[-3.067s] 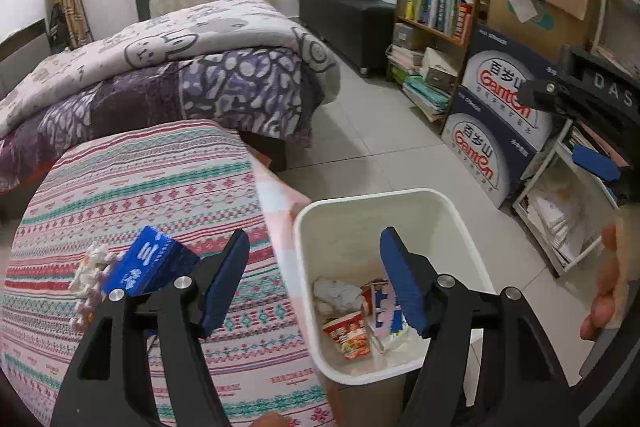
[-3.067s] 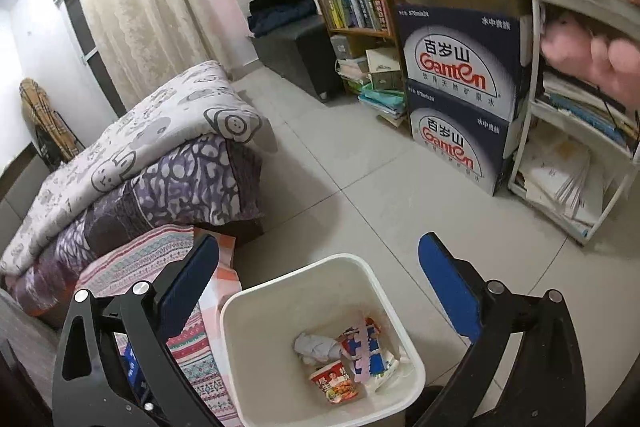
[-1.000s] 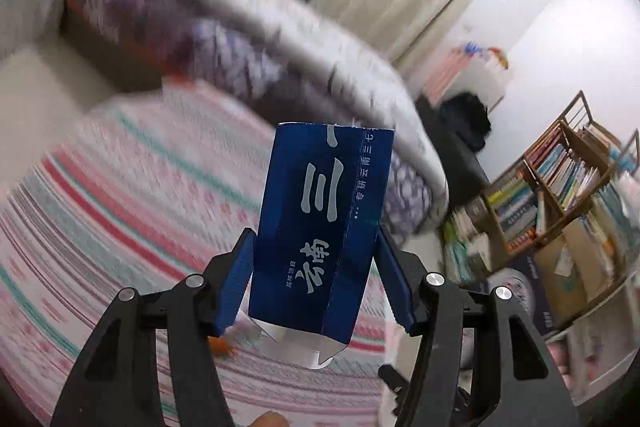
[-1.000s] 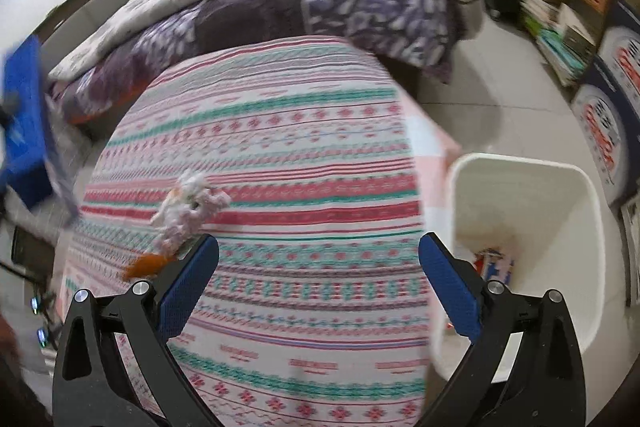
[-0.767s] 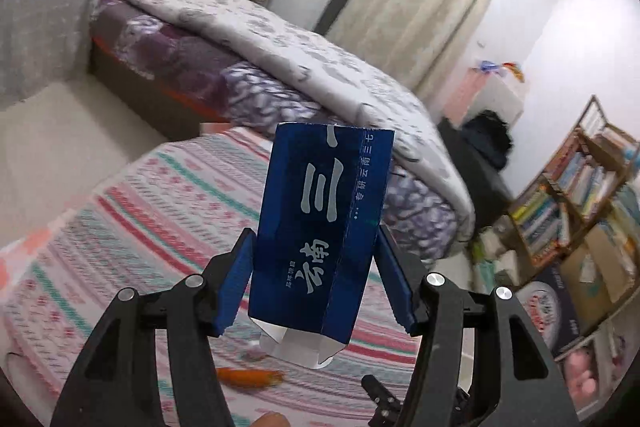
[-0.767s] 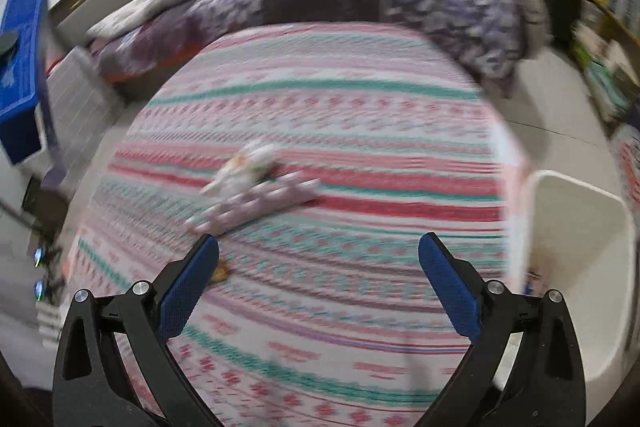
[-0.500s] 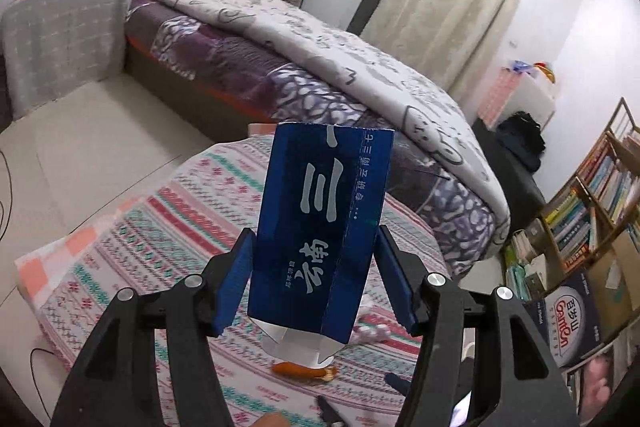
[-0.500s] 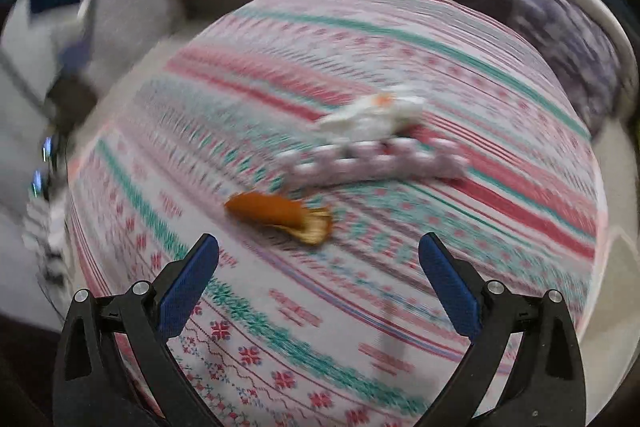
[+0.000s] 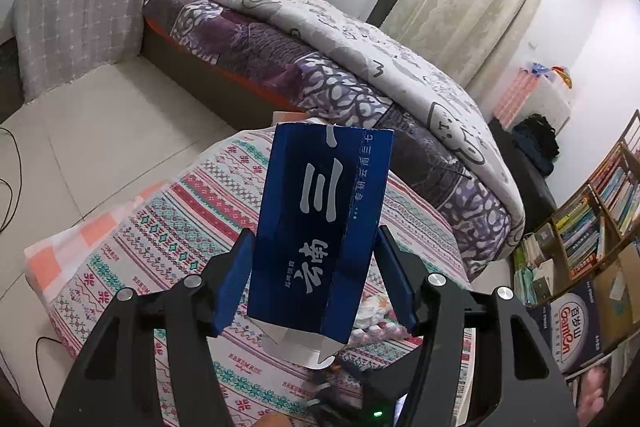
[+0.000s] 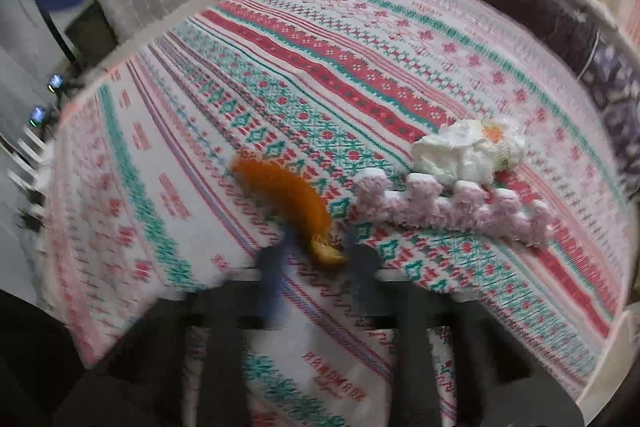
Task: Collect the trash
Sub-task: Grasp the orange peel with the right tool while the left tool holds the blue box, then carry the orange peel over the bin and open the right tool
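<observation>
My left gripper (image 9: 316,279) is shut on a tall dark blue carton (image 9: 324,223) with white characters and holds it upright, well above the patterned tablecloth (image 9: 176,239). In the right wrist view an orange peel (image 10: 288,203) lies on the cloth (image 10: 320,75). My right gripper (image 10: 318,257) is blurred by motion, its fingers drawn in close on either side of the peel's near end. A crumpled white tissue (image 10: 468,151) and a pink foam strip (image 10: 448,207) lie just right of the peel.
A bed with a grey and purple quilt (image 9: 360,51) stands behind the table. A grey cushion (image 9: 80,23) is at the left. Bookshelves and Ganten boxes (image 9: 576,323) are at the right. The bin is out of view.
My right gripper has dropped down to the orange peel and its fingers have closed in from wide open. My left gripper has kept hold of the blue carton and risen slightly.
</observation>
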Tool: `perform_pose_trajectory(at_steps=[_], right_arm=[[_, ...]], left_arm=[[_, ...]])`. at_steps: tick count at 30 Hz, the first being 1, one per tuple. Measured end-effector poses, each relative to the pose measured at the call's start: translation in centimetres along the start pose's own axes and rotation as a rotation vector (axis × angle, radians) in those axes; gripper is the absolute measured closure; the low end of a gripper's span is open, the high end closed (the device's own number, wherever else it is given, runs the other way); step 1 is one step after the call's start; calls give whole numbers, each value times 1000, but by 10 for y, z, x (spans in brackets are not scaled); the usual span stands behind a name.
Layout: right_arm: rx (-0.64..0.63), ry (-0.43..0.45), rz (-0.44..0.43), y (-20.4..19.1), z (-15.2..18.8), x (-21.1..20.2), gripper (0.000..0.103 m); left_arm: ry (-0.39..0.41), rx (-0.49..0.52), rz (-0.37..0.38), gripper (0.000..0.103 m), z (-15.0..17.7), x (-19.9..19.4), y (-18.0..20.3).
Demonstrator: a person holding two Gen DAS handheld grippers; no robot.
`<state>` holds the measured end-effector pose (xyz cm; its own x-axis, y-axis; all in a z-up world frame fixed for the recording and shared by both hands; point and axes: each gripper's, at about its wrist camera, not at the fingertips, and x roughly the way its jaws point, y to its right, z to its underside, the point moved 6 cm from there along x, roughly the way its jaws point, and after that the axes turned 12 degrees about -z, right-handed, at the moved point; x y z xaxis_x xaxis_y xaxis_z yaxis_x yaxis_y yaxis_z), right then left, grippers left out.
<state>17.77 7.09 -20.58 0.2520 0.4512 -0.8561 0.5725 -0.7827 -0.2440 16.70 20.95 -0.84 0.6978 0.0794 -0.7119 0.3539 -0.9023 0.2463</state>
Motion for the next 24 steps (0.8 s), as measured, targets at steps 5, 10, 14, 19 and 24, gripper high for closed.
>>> perform_pose_trajectory(at_steps=[5, 10, 14, 19, 24], right_arm=[[74, 75, -23, 7, -4, -23, 92], [123, 182, -18, 12, -16, -56, 92], [176, 284, 3, 20, -24, -89, 92], [242, 393, 46, 38, -28, -123, 92], [302, 480, 86, 55, -25, -152, 92]], left_arm=[[6, -8, -19, 43, -1, 2, -3], [39, 19, -48, 43, -1, -1, 1], [75, 60, -81, 43, 2, -3, 9], [130, 114, -123, 43, 7, -7, 19], [185, 165, -174, 43, 16, -8, 31]])
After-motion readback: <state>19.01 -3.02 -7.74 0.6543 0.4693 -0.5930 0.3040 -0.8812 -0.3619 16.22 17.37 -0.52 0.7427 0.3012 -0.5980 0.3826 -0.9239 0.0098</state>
